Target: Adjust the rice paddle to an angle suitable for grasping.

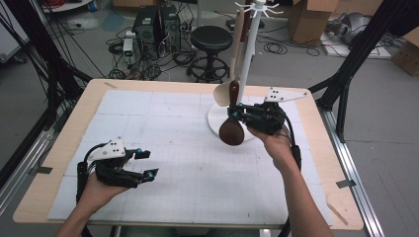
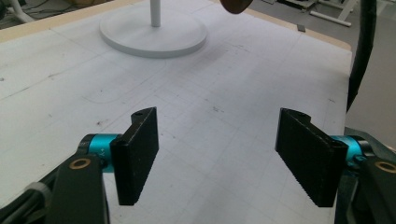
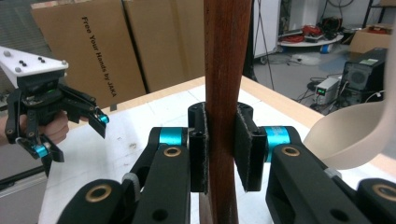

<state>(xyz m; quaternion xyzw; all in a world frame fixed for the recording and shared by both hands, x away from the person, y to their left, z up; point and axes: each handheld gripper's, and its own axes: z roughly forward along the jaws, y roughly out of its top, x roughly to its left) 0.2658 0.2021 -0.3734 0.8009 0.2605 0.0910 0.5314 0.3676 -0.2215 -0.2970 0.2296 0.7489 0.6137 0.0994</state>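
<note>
My right gripper (image 1: 233,115) (image 3: 220,149) is shut on the handle of a dark wooden spoon (image 1: 231,131) (image 3: 226,56). It holds the spoon upright, bowl down, just above the round base (image 1: 213,122) (image 2: 154,35) of a white hanging rack (image 1: 251,49). A pale wooden spoon (image 1: 225,94) (image 3: 350,135) hangs from the rack right behind it. My left gripper (image 1: 149,163) (image 2: 219,154) (image 3: 70,135) sits low over the white mat at the front left. Its jaws stand apart with nothing between them. The dark spoon's bowl (image 2: 235,5) peeks in at the top of the left gripper view.
A gridded white mat (image 1: 188,163) covers the wooden table (image 1: 59,148). Beyond the far edge are a black stool (image 1: 211,39), computer cases (image 1: 157,24), floor cables and cardboard boxes (image 1: 306,19). Black frame posts (image 1: 346,74) flank the table.
</note>
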